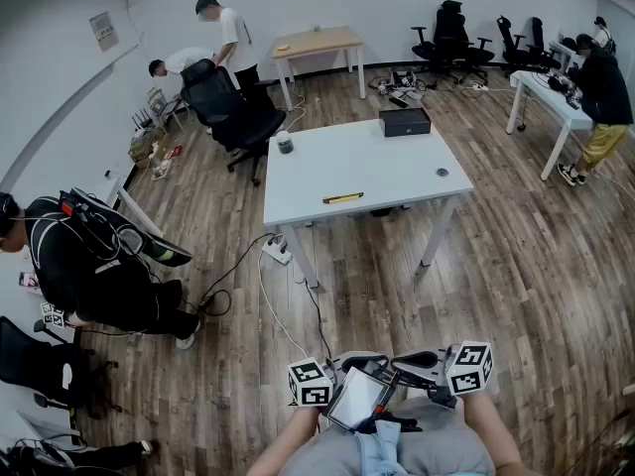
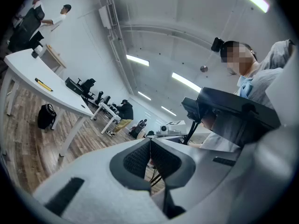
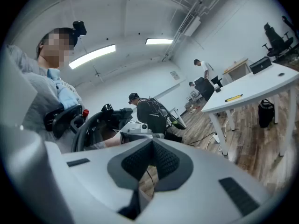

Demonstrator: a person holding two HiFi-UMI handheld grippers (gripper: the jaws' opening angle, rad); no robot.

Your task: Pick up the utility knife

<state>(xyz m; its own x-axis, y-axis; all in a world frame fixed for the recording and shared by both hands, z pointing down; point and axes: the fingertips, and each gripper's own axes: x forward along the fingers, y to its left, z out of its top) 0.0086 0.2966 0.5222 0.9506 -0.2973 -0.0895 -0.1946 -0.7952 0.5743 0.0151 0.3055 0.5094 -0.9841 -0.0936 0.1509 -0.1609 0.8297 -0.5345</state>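
Note:
The utility knife [image 1: 342, 197] is yellow and lies near the front edge of the white table [image 1: 397, 181], far from me. It also shows small in the left gripper view, utility knife [image 2: 43, 84], and in the right gripper view, utility knife [image 3: 233, 97]. Both grippers hang close to my body at the bottom of the head view, their marker cubes at left cube [image 1: 311, 383] and right cube [image 1: 469, 368]. The left gripper [image 2: 150, 158] is shut with nothing in it. The right gripper [image 3: 151, 164] is shut too, and holds nothing.
On the table stand a black box [image 1: 405, 121], a dark jar [image 1: 285, 142] and a small round thing [image 1: 442, 173]. A power strip [image 1: 278, 253] with cables lies on the wooden floor before the table. A crouching person [image 1: 94, 266] is at left, a black office chair [image 1: 233, 112] behind.

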